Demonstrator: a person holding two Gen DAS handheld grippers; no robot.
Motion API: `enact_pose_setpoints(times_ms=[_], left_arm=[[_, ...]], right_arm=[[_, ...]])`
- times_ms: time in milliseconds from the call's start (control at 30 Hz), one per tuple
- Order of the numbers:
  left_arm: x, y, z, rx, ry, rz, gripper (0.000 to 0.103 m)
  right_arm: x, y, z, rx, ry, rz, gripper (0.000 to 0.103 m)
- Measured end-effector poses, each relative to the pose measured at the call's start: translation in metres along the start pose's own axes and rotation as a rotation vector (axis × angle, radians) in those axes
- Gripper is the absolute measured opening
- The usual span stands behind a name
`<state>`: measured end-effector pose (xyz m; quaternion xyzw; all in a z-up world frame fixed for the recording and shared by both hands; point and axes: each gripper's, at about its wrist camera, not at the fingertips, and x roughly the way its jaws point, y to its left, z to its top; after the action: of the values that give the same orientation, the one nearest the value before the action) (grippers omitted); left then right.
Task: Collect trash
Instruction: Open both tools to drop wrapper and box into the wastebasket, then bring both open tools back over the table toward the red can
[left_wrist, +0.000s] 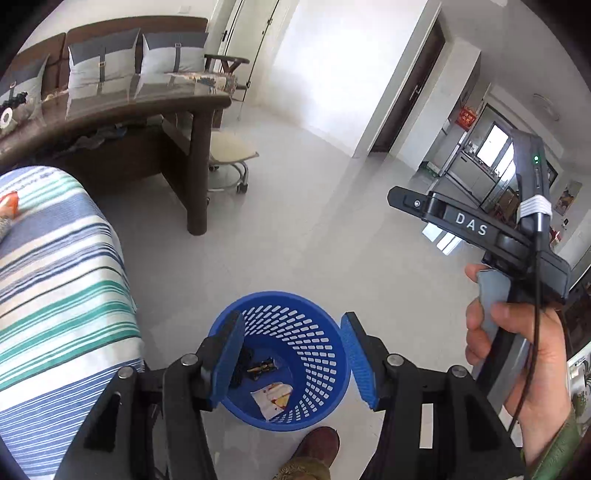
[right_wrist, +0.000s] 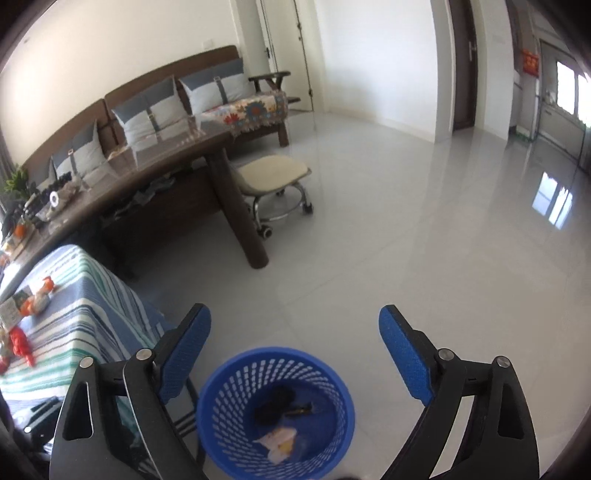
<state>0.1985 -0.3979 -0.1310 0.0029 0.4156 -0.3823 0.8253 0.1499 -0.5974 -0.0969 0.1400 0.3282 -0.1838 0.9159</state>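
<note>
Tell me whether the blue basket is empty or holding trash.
Holding trash: the blue basket stands upright on the floor with a white wrapper and dark scraps on its bottom.

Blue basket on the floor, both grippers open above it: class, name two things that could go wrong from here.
1. The basket is light-looking and stands by a shoe; a step might tip it, spilling the wrappers.
2. More litter lies on the striped cloth; swinging the left gripper or right gripper back could knock it off.

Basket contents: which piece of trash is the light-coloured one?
The crumpled white wrapper with yellow and red print, nearest the camera in the blue basket; the other pieces are dark.
</note>
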Motion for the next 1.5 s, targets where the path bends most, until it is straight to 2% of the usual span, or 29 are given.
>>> enact_pose_setpoints(times_ms=[33,100,167,233,300,400,500,667,767,867,967,1167,1300,1367,1500], left_arm=[[-0.019,-0.001,-0.001,0.006,-0.031,0.01,0.07],[-0.056,0.001,-0.005,0.006,-0.092,0.031,0.081],[-0.087,0.007,-0.015,0.003,-0.124,0.049,0.084],[-0.107,0.02,-0.028,-0.003,-0.11,0.079,0.085],[-0.124,0.037,-0.044,-0.012,-0.077,0.122,0.085],[-0.138,0.073,-0.072,0.003,-0.015,0.201,0.085],[-0.153,0.116,-0.101,-0.022,0.053,0.292,0.085],[-0.187,0.185,-0.129,-0.057,0.093,0.409,0.085],[-0.198,0.223,-0.134,-0.082,0.104,0.458,0.085],[-0.206,0.258,-0.139,-0.127,0.111,0.488,0.085],[-0.216,0.278,-0.141,-0.158,0.091,0.494,0.085],[-0.222,0.296,-0.143,-0.138,0.08,0.5,0.087],[-0.226,0.305,-0.141,-0.128,0.094,0.491,0.087],[-0.23,0.316,-0.138,-0.14,0.107,0.502,0.087],[-0.251,0.348,-0.125,-0.161,0.068,0.496,0.087]], right_arm=[[-0.016,0.007,0.003,-0.017,-0.065,-0.011,0.101],[-0.043,0.025,0.007,-0.044,-0.169,-0.014,0.101],[-0.065,0.044,0.008,-0.053,-0.242,0.005,0.102],[-0.079,0.066,0.007,-0.051,-0.285,0.047,0.102],[-0.082,0.092,0.005,-0.061,-0.292,0.103,0.102],[-0.078,0.142,-0.008,-0.147,-0.245,0.169,0.102],[-0.073,0.196,-0.033,-0.244,-0.172,0.251,0.102],[-0.062,0.282,-0.085,-0.413,-0.003,0.445,0.102],[-0.051,0.321,-0.119,-0.517,0.108,0.504,0.102],[-0.041,0.344,-0.145,-0.604,0.17,0.505,0.102],[-0.036,0.357,-0.155,-0.625,0.213,0.508,0.102],[-0.029,0.367,-0.156,-0.623,0.271,0.517,0.102],[-0.026,0.377,-0.161,-0.659,0.304,0.493,0.102],[-0.025,0.383,-0.165,-0.693,0.305,0.466,0.103],[-0.026,0.384,-0.166,-0.694,0.3,0.475,0.103]])
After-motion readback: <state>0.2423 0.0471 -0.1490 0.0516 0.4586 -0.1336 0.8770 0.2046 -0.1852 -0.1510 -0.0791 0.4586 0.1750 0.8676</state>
